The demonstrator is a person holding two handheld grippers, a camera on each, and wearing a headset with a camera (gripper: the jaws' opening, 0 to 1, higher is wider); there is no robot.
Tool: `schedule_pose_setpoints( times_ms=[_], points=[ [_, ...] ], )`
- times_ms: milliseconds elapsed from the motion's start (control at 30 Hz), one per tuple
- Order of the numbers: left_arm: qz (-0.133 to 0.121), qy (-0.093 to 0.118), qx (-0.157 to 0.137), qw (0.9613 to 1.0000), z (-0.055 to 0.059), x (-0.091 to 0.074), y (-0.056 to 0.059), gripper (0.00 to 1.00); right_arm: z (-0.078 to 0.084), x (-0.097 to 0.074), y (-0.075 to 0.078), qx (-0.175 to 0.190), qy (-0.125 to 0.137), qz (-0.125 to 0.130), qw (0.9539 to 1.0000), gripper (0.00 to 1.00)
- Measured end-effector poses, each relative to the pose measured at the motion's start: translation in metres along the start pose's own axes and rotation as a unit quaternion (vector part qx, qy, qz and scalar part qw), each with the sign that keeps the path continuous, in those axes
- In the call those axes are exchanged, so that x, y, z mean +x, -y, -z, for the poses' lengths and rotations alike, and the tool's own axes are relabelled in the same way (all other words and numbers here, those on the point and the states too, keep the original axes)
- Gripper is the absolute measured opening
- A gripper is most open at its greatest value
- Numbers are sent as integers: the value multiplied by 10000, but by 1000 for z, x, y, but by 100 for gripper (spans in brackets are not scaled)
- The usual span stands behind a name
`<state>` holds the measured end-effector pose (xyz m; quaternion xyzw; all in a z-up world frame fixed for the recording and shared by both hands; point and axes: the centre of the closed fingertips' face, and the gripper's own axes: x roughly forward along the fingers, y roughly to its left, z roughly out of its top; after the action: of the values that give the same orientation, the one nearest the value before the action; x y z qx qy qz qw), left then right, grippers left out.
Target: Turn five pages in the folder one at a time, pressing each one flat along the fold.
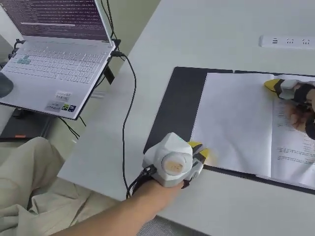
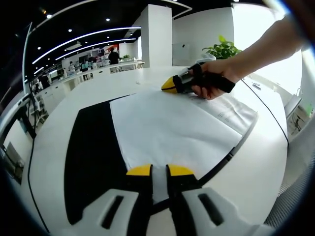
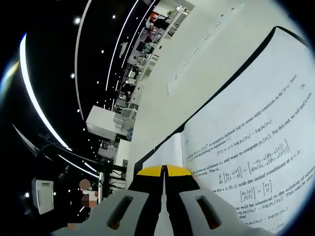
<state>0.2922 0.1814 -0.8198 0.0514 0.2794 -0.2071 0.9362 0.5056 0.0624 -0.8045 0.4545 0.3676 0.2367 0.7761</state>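
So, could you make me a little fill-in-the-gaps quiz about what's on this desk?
1. The folder lying open has a ____ cover.
2. The left claw and the right claw both have ____ tips.
3. Left of the table stands an open ____ with its screen lit.

Missing words: black; yellow; laptop.

The folder (image 1: 170, 113) lies open on the counter (image 1: 206, 39). The laptop (image 1: 54, 54) sits at its 10 o'clock, off the counter's edge, and the power strip (image 1: 287, 42) at its 1 o'clock. A cable (image 1: 129, 113) runs past its 9 o'clock side. The left tongs (image 1: 201, 153) are at its 6 o'clock edge, the right tongs (image 1: 271, 85) on its pages at 2 o'clock.
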Motion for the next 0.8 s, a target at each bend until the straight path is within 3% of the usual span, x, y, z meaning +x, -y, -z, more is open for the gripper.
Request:
schedule_pose_setpoints(
  times_ms=[533, 800],
  points=[
    [9, -14, 8, 10000, 0, 0, 0, 10, -29, 13, 4, 305, 556, 21, 9980, 0],
    [1, -2, 0, 10000, 0, -1, 0, 10, -32, 15, 4, 299, 578, 28, 9979, 0]
  ],
)
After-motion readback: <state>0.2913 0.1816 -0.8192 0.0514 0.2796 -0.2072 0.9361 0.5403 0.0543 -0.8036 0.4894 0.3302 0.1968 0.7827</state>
